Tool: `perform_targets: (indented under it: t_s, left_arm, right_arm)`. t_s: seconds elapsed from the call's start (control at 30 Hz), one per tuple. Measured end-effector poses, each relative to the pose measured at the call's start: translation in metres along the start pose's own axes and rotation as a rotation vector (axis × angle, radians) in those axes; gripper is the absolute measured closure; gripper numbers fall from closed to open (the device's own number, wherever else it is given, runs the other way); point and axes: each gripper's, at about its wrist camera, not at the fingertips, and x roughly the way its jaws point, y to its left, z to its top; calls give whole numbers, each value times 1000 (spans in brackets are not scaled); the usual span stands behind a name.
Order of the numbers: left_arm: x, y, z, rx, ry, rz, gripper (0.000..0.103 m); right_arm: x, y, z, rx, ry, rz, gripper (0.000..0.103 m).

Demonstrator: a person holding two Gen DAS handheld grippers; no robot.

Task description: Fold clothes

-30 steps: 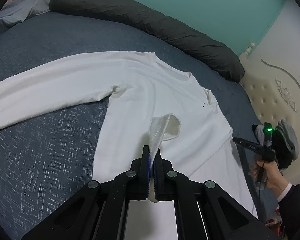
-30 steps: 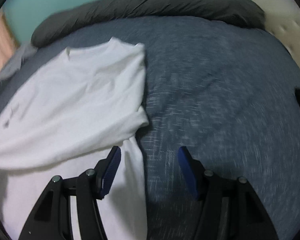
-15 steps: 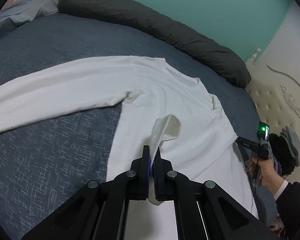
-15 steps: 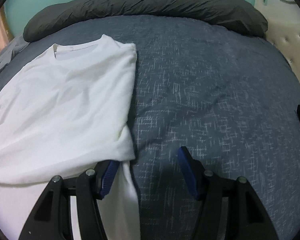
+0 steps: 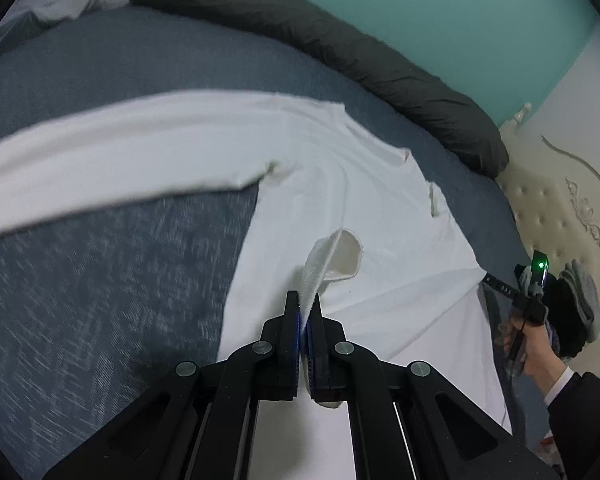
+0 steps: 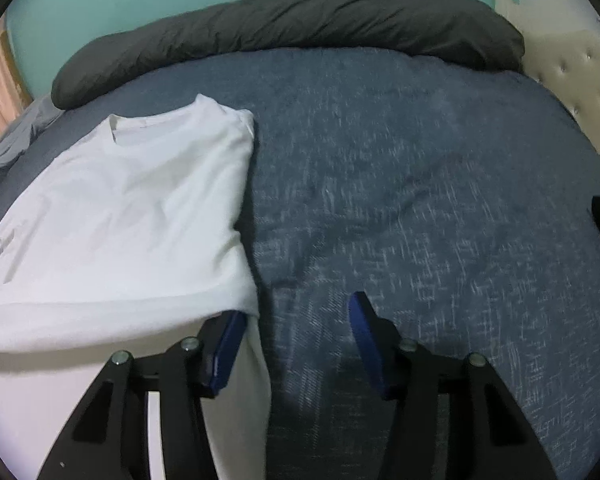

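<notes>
A white long-sleeved shirt point(image 5: 340, 208) lies face up on the blue bed point(image 5: 100, 280). One sleeve point(image 5: 100, 160) stretches out to the left. The other sleeve is folded across the body, and my left gripper point(image 5: 309, 304) is shut on its cuff point(image 5: 332, 256), which stands up in a loop above the shirt. In the right wrist view the same shirt point(image 6: 132, 208) fills the left side, its folded sleeve running across the bottom. My right gripper point(image 6: 298, 312) is open at the shirt's right edge, its left finger point(image 6: 228, 340) under the folded sleeve's edge, the other over bare cover.
A long dark bolster point(image 5: 340, 48) runs along the far edge of the bed against a teal wall. A cream padded headboard point(image 5: 560, 216) stands at the right. A hand point(image 5: 528, 344) holds the other gripper there. Grey bedding point(image 6: 16, 140) lies at the far left.
My left gripper has drifted left and nearer the shirt, still holding the cuff. The right gripper has shifted so that the shirt sits further left in its view; it stays open.
</notes>
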Motion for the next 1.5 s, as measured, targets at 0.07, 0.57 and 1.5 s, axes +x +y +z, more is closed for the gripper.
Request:
perform_targets:
  t_s: [0.07, 0.57, 1.5]
  left_arm:
    - [6, 0, -6, 0, 25, 0, 101]
    - [31, 15, -36, -42, 143, -4, 100]
    - [19, 26, -30, -45, 87, 103, 53]
  right_arm:
    - [-1, -4, 0, 7, -2, -11, 50]
    - [4, -20, -8, 70, 61, 60, 50]
    - [-35, -36, 1, 160, 17, 96, 49]
